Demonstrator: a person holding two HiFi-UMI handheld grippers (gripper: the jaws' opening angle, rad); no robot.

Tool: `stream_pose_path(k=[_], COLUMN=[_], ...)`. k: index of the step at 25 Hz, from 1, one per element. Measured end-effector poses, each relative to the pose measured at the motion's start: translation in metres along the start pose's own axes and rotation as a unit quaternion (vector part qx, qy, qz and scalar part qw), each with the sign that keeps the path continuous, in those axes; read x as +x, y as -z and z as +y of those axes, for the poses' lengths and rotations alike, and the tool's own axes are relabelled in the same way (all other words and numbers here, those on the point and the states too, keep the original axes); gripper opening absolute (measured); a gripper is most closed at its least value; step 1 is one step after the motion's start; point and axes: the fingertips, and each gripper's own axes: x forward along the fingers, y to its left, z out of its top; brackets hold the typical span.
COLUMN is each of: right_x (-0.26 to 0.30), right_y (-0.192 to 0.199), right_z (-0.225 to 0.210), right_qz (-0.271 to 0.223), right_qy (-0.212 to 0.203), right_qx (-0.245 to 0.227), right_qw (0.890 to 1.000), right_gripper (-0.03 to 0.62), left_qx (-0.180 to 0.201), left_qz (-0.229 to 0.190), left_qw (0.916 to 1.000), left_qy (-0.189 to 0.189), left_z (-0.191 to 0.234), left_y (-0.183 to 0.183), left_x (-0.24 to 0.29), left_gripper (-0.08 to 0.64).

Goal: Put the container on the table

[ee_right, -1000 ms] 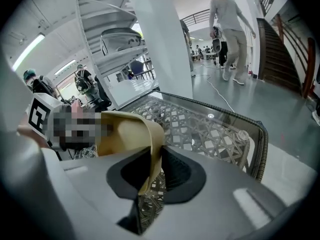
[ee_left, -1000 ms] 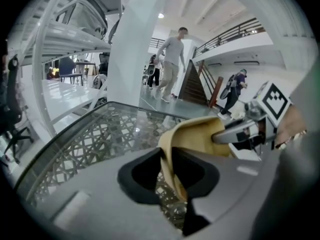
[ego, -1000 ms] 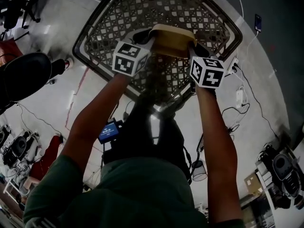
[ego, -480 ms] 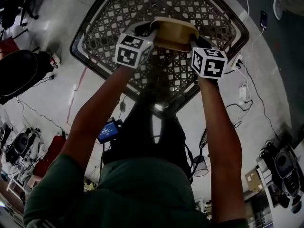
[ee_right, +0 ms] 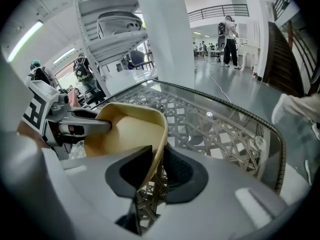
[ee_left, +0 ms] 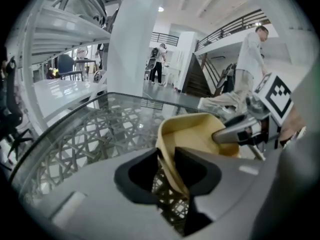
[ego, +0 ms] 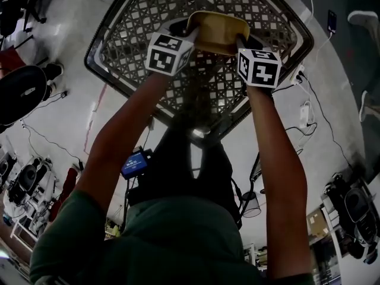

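Container: tan, open-topped, thin-walled, held over the far middle of the worktop between the two grippers; whether its base rests on the glass cannot be told. Left gripper: at the container's left rim, marker cube towards the person. Its fingers are opening, one inside the wall and one outside. The gap is wider than the wall, with lattice showing through it, and the outer pad stands clear. Right gripper: at the opposite rim, cube likewise nearest the person. Its fingers are opening but stand only narrowly apart, and the wall passes between them with a pad close against each side. Each gripper view shows the other gripper across the container's hollow, reaching its far rim. Person: green sleeves, both forearms stretched forward over the near edge of the worktop. Worktop: clear glass sheet with a dark rim, laid over a woven lattice frame. Floor: pale and glossy, with a white power strip and trailing cables at right and a black chair at left. Background, gripper views: white shelving, a staircase, and several people standing well apart from the worktop.
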Motion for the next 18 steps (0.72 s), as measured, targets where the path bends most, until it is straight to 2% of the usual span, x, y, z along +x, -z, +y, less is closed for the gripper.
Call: stream_pose_path(k=[7,12,18], right_x=[0.006,0.003,-0.015], right_y=[0.002,0.003,0.002], right_z=[-0.004,-0.008,-0.012], right_qz=[0.018,0.032,0.03], right_qy=[-0.004,0.003,0.026], right_qx=[0.001,0.0,0.004], right_qw=[1.0,0.999,0.999], right_gripper=[0.094,0.12,0.234], left_qx=[0.025,0.036,0.046], left_qz=[-0.005,-0.012,-0.021], left_qw=[0.9997,0.9993,0.9987], left_qy=[0.003,0.004,-0.004], left_z=[-0.002,-0.001,0.002], left_y=[-0.006,-0.016,-0.032], left_x=[0.004,-0.001,-0.021], left_gripper=[0.141,0.199,0.216])
